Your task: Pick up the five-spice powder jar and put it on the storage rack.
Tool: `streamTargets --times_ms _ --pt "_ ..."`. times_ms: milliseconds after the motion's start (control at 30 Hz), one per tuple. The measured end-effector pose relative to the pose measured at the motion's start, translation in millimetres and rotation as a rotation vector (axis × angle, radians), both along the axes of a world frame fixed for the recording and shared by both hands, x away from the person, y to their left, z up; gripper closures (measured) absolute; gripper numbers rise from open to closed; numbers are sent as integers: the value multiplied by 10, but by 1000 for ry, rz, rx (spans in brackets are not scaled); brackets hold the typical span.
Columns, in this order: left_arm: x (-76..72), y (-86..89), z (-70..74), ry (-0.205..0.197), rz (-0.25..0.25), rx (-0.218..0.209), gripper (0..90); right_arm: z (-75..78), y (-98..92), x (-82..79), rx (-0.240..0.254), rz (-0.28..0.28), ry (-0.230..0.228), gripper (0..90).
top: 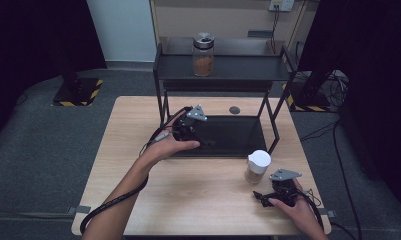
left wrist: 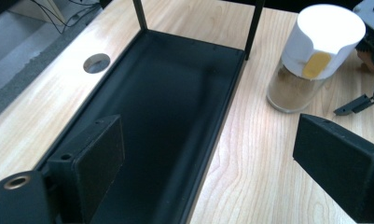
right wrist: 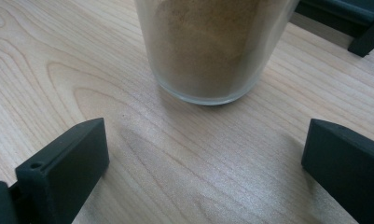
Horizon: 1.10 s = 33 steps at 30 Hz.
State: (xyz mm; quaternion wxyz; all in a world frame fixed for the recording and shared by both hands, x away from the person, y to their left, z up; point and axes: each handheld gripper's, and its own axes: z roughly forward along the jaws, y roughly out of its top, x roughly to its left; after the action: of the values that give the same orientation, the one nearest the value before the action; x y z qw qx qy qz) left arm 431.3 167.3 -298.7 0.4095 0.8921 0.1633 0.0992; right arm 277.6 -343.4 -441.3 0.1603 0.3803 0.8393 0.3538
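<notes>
A glass jar with a white flip lid (top: 258,167) holds tan powder and stands upright on the wooden table, right of centre. My right gripper (top: 259,196) lies just in front of it, open, with the jar's base (right wrist: 212,46) a short way beyond its jaws and apart from them. My left gripper (top: 204,143) hangs low over the left end of the black shelf's bottom tray (top: 238,135), open and empty. From the left gripper (left wrist: 212,140) I see the tray (left wrist: 175,93) below and the white-lidded jar (left wrist: 310,65) at the upper right.
A second jar (top: 203,55) with a dark lid and reddish-brown contents stands on the shelf's top tier (top: 238,67). The shelf's thin black legs (top: 161,102) rise around the tray. A round grommet hole (top: 234,109) lies in the table behind the tray.
</notes>
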Motion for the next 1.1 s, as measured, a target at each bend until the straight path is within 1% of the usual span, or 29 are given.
streamTargets --times_ms 100,233,400,700,867,1067,1100 --pt "-10 -9 -48 10 3 7 80 0 0 0 0 0 0 11" --pt "-25 -3 -96 16 3 3 80 -1 0 0 0 0 -1 11" --pt "-61 15 -157 16 -1 -11 79 0 0 0 0 0 0 11" --pt "-112 8 -224 14 -7 -13 79 0 0 0 0 0 0 11" --pt "-127 10 -276 20 -6 -24 79 0 0 0 0 0 0 11" --pt "-166 2 -342 25 -8 -14 78 0 0 0 0 0 0 11" --pt "-175 5 -355 28 -7 -18 78 0 0 0 1 0 0 12"
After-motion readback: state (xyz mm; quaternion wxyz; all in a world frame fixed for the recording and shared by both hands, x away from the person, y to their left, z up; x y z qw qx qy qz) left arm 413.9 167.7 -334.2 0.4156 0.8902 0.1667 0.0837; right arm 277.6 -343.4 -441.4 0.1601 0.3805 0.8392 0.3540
